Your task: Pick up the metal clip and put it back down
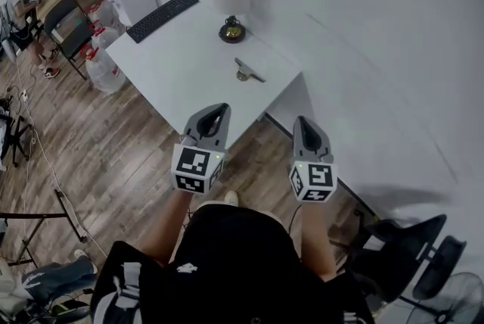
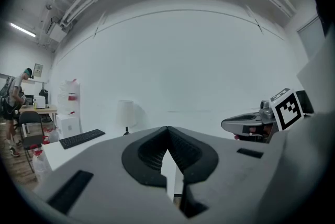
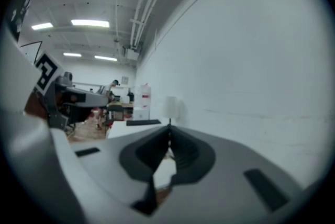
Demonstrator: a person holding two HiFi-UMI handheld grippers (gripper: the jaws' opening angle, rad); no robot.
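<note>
The person, in a black top at the bottom of the head view, is holding both grippers out over the brown plank floor. The left gripper, low centre-left, is overlapping the near corner of the bench. Its ribbed dark fingers are pressing together at the tips with nothing between them. The right gripper, low centre-right, is hovering just off the bench's right edge. Its fingers are likewise meeting tip to tip, empty. Both have smooth grey shells, and each is carrying a cube with square markers at the rear.

The bench is showing as a flat white slab set cornerwise. Its near corner is pointing between the grippers, and open floor is lying along its left side. The clip, small and of dull metal, is lying flat near the right edge at mid-frame, well apart from both grippers. Bare white top is lying all round it.

Farther up, a lamp with a round dark base and a pale shade is standing near the far edge. A flat black keyboard is lying at the far left corner. A plain white wall is filling the right of the frame, and a black chair is sitting at lower right.
</note>
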